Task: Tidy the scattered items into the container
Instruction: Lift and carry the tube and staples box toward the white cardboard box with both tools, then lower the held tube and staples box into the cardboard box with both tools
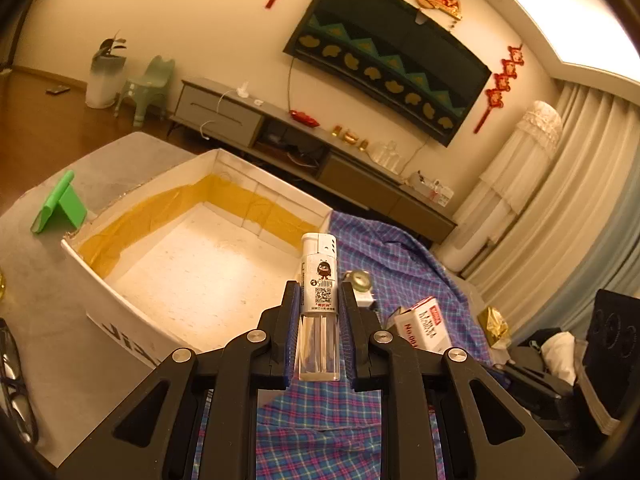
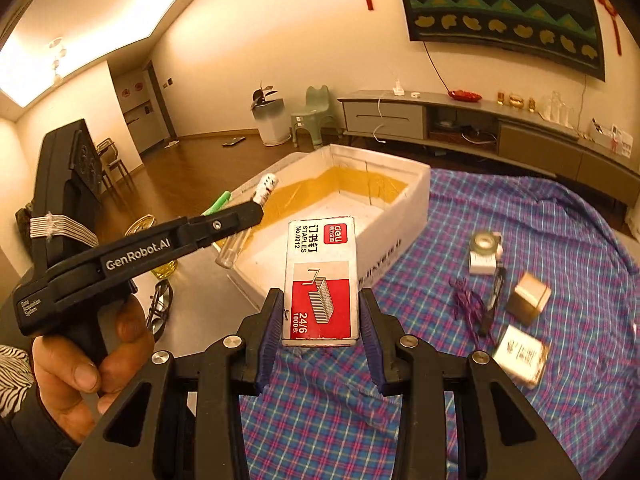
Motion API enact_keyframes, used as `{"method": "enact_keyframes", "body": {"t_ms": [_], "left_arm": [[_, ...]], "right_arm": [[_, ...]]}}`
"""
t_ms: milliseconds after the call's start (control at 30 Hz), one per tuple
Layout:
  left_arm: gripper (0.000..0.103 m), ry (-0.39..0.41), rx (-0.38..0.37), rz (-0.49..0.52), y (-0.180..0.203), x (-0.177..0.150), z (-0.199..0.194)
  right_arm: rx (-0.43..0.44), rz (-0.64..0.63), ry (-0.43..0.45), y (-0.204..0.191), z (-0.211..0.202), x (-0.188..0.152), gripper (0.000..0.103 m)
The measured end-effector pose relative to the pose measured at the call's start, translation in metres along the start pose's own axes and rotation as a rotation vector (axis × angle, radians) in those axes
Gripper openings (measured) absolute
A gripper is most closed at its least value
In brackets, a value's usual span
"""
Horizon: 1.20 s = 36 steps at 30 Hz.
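My left gripper [image 1: 319,294] is shut on a clear and white lighter [image 1: 319,280], held upright above the near right corner of the white foam box [image 1: 132,304]. The box has yellow tape along its inner walls. My right gripper [image 2: 320,300] is shut on a red and white staples box [image 2: 320,280], held above the blue plaid cloth [image 2: 520,220] just in front of the foam box [image 2: 416,196]. The left gripper [image 2: 244,220] with the lighter [image 2: 262,192] shows in the right wrist view over the foam box's left edge.
On the plaid cloth lie a tape roll on a white block [image 2: 485,254], a purple cord [image 2: 466,304], a small brown box [image 2: 528,298] and a flat packet [image 2: 520,354]. A green stand [image 1: 60,204] and glasses [image 2: 160,308] lie on the grey table left of the foam box.
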<state>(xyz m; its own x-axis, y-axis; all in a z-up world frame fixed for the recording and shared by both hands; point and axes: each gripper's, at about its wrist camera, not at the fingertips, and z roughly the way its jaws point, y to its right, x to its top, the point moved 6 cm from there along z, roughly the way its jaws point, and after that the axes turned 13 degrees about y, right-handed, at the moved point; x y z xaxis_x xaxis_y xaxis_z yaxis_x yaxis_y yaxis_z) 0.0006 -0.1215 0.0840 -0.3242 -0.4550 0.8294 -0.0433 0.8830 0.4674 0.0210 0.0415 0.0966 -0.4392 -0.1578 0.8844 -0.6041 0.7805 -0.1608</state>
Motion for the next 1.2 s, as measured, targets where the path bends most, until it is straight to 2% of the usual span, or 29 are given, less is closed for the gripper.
{"method": "enact_keyframes", "body": {"t_ms": [467,667,933,1200], "left_arm": [[0.019,-0.028,0.026,0.047,-0.011,0.04,0.055],[0.019,-0.051,0.053,-0.02,-0.041,0.043,0.079],[0.019,-0.066,0.06,-0.048,-0.05,0.054,0.098],[0.019,-0.131,0.085,-0.128,-0.067,0.053,0.13]], "right_arm": [[-0.006,-0.056,-0.039,0.006,0.041,0.033,0.039],[-0.008,-0.092,-0.065,0.007,0.071,0.046,0.039],[0.008,-0.14,-0.099,0.008,0.113,0.063,0.039],[0.011,-0.159,-0.138,0.024,0.151,0.076,0.039]]}}
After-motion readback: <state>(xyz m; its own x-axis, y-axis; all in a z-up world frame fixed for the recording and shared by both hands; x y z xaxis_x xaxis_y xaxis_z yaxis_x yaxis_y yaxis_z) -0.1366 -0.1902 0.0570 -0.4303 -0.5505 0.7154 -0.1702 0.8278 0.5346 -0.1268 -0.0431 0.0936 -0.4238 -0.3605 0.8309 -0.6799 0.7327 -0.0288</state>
